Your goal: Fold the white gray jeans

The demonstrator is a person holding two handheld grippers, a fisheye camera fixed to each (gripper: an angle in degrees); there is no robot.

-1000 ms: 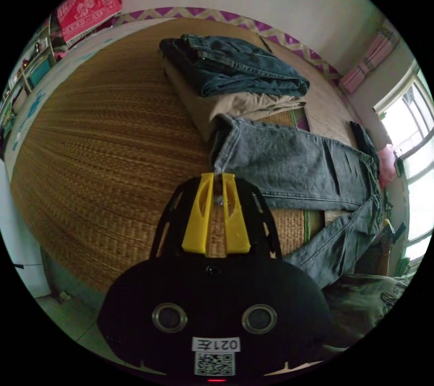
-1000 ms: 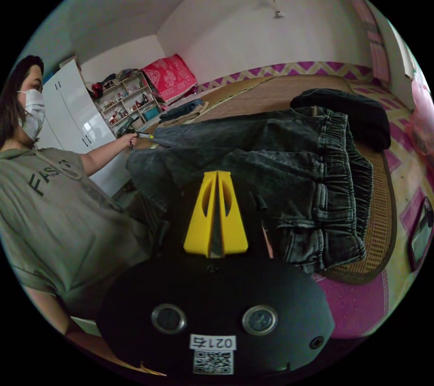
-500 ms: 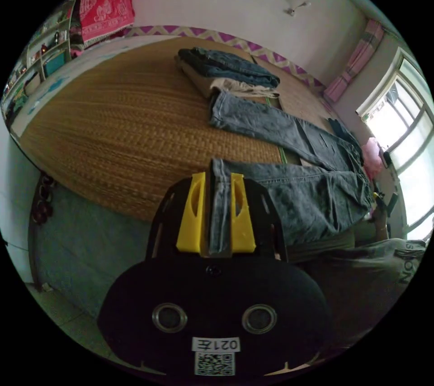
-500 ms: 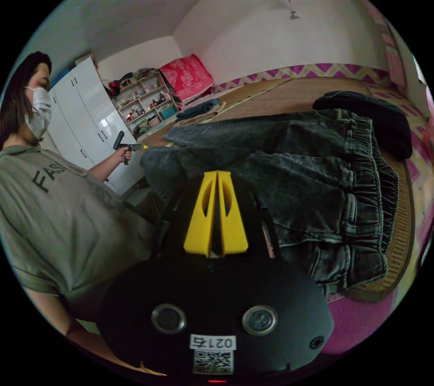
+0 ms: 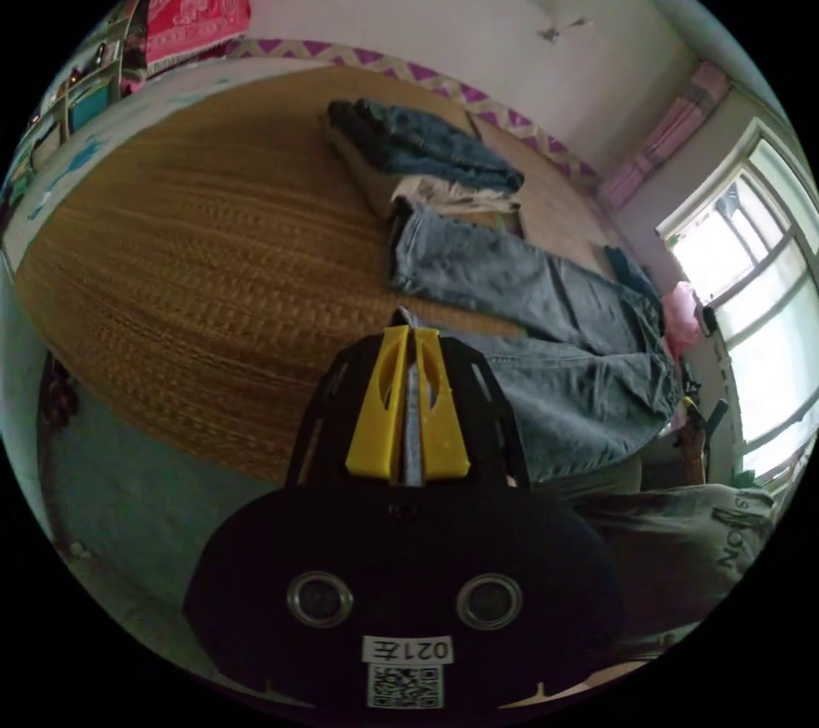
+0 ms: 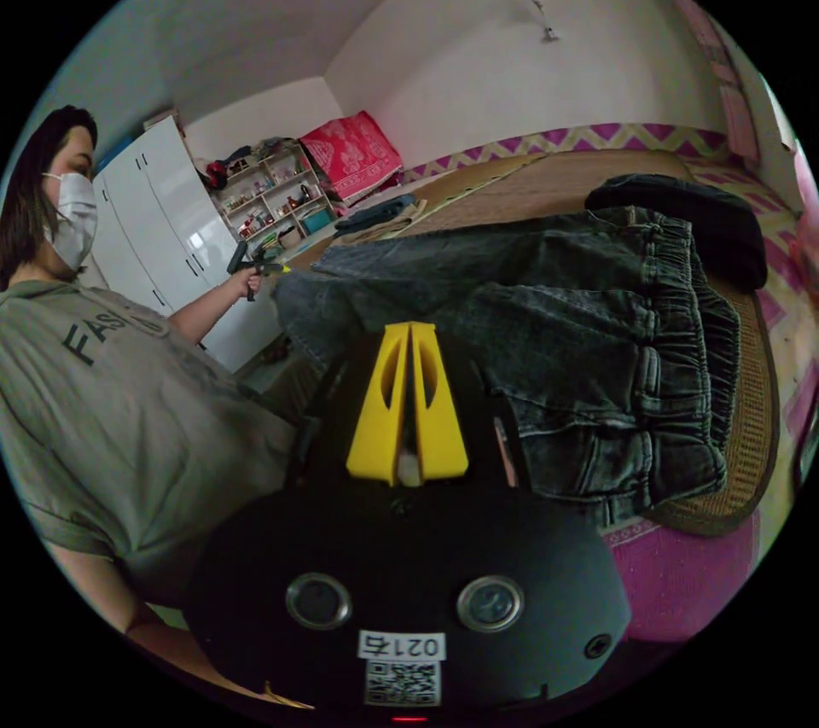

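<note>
Denim shows between the yellow jaws of the left gripper (image 5: 408, 408), clenched on a leg hem of the jeans (image 5: 546, 335), likely to carry it over. The right gripper (image 6: 409, 399) looks pinched near the waistband, anchoring them across the woven mat (image 5: 188, 250).

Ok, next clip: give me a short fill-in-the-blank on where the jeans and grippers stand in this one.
1. The left hand-held gripper is shut on a ___ of the jeans.
2. The jeans lie on a woven ___.
3. Folded dark blue jeans sit on top of a ___ garment.
4. Behind the waistband lies a ___ garment.

Missing: leg hem; mat; beige; black
</note>
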